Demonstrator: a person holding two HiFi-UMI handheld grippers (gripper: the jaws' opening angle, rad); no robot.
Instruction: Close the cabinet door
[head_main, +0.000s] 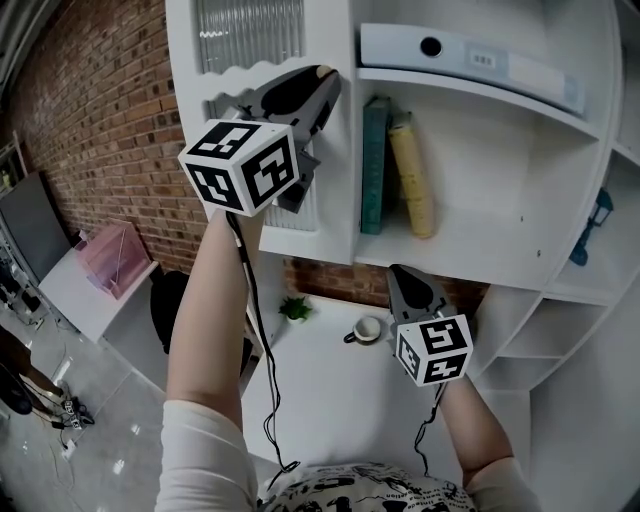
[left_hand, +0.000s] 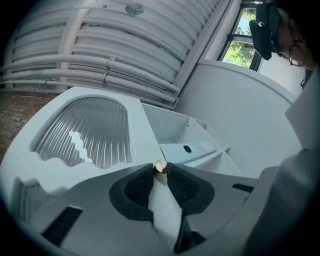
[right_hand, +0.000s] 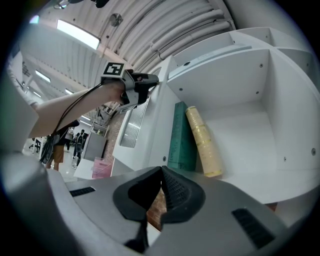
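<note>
Left tongs (left_hand: 160, 172) pinch brass knob (left_hand: 160, 166) on open cabinet door (left_hand: 136, 127); right tongs (right_hand: 161, 171) closed, empty. Swing door along its own arc, grip steady.

Left gripper (left_hand: 160, 170): jaws were pinched in on the brass knob (left_hand: 160, 166), one tip on each side of it.
Brass knob: small and round, right on the cabinet door (left_hand: 142, 142) edge.
Cabinet door: white and angled away from the shelves, with an arch-topped ribbed glass panel (left_hand: 85, 132).
Shelf: a white binder (left_hand: 190, 150) lay flat, with a dark hole in its spine.
Overhead: white pipes (left_hand: 100, 47) ran across, and a window (left_hand: 239, 42) showed green.
</note>
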